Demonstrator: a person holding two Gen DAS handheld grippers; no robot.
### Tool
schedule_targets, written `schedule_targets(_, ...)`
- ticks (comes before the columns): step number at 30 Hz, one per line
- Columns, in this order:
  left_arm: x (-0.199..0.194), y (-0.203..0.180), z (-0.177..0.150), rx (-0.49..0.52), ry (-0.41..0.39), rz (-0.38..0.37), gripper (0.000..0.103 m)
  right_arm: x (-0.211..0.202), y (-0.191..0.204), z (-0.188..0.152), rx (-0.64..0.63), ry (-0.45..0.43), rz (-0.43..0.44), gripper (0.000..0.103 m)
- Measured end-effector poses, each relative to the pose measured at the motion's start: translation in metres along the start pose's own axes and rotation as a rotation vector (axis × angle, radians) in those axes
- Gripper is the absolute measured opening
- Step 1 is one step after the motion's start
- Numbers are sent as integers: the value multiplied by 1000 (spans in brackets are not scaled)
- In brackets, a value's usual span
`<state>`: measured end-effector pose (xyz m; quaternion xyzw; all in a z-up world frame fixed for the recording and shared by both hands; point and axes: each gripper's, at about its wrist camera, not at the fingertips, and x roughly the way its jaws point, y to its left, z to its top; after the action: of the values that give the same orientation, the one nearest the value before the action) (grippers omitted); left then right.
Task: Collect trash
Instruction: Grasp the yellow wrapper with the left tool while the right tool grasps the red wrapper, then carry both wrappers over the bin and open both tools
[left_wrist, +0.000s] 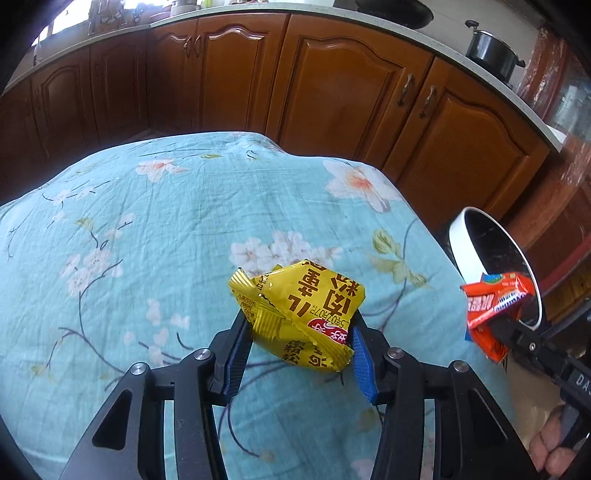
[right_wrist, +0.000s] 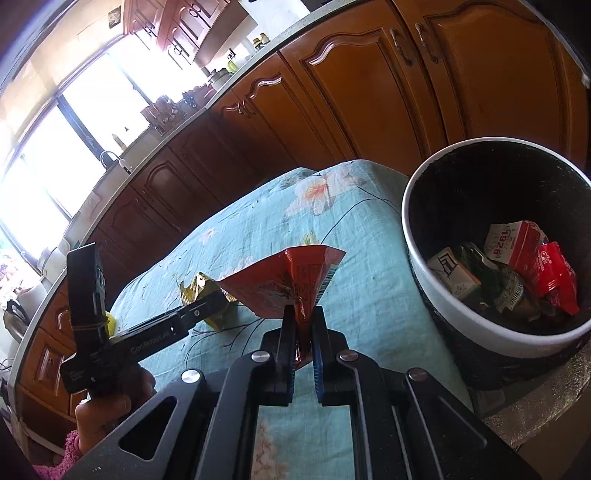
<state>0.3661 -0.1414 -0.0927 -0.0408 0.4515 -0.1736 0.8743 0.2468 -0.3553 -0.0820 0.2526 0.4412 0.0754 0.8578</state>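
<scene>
My left gripper (left_wrist: 297, 325) is shut on a crumpled yellow snack wrapper (left_wrist: 301, 314) and holds it above the floral tablecloth (left_wrist: 147, 229). The wrapper also shows in the right wrist view (right_wrist: 207, 299), held by the left gripper (right_wrist: 218, 299). My right gripper (right_wrist: 303, 314) is shut on a red wrapper (right_wrist: 284, 280), held over the table's right part, left of the trash bin (right_wrist: 480, 328). In the left wrist view the red wrapper (left_wrist: 495, 302) hangs in front of the bin's rim (left_wrist: 461, 236). The bin holds several wrappers and cartons (right_wrist: 517, 266).
Brown wooden cabinets (left_wrist: 332, 85) run behind the table under a light countertop. A black pot (left_wrist: 491, 51) stands on the counter at the right. A sink and bright window (right_wrist: 92, 122) lie at the far left. The bin stands past the table's right edge.
</scene>
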Motion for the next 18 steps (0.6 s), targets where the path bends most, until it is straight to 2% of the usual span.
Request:
schedule_targets(9,-42,-38,-29,92,-12,-36,48,-32,-6,-15,-14,-22,-15,7)
schedule_targets(18,-52,-74,-47,157,0,-66,48,-60,-24,-31,18,-43,-39,7)
